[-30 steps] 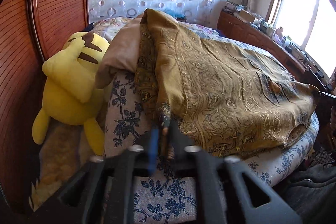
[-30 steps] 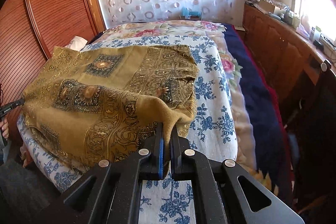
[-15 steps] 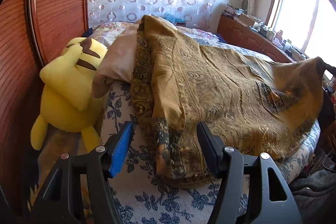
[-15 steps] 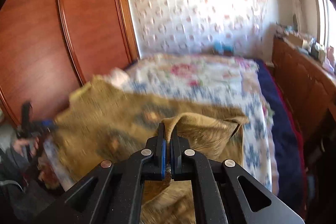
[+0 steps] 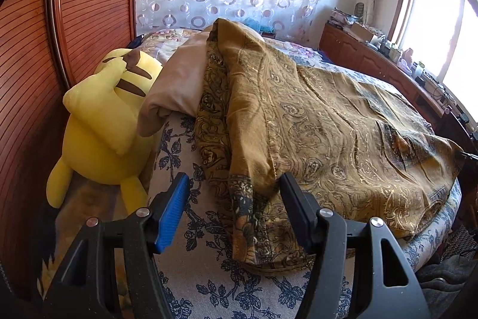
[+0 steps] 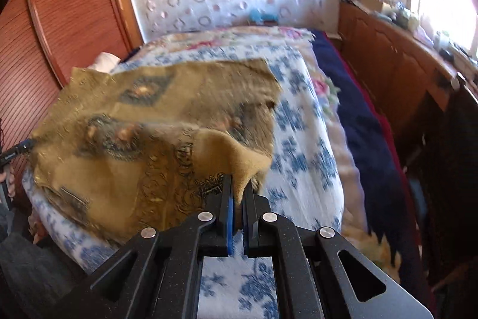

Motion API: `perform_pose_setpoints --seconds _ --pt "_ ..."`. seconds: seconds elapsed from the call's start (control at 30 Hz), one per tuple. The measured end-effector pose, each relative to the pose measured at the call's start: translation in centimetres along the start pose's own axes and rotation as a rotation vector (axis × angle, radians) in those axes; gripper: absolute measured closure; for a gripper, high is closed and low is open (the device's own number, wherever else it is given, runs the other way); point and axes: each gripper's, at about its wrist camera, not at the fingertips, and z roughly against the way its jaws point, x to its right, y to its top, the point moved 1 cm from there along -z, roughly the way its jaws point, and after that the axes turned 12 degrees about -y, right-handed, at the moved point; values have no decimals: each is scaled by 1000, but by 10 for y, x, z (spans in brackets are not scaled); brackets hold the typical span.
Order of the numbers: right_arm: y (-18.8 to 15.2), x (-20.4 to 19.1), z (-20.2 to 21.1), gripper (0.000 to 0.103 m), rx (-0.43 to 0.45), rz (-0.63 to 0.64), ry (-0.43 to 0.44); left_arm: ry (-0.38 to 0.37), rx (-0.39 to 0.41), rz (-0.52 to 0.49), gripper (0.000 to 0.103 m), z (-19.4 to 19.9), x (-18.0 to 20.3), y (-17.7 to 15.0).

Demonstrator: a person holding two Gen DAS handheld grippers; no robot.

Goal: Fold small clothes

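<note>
Left wrist view shows me the bed [image 5: 209, 283] in its blue-flowered cover, with the mustard paisley cloth [image 5: 328, 133] spread across it and a yellow plush toy [image 5: 101, 121] at the left edge. My left gripper [image 5: 233, 199] has its jaws wide apart, straddling a hanging fold without pressing it. My right gripper [image 6: 236, 193] is clamped tight on a raised corner of the cloth.

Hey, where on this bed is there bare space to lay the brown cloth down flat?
Bare floral sheet lies right of the brown cloth, up to the navy blanket. A strip also lies under the left gripper. Crowded by the yellow plush and beige pillow.
</note>
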Motion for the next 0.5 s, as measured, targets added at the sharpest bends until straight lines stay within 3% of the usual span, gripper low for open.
perform_pose_setpoints --seconds 0.07,0.13,0.2,0.33,0.5 --pt "4 -3 3 86 5 11 -25 7 -4 -4 39 -1 1 0" --pt "13 -6 8 63 29 29 -71 13 -6 -7 39 -2 2 0" --pt "19 -8 14 48 60 42 -89 14 -6 -9 39 -2 2 0" --pt "24 -30 29 43 109 73 -91 14 -8 -8 39 -3 2 -1" --pt "12 -56 19 42 107 108 -31 22 -15 -14 39 -5 4 -2"
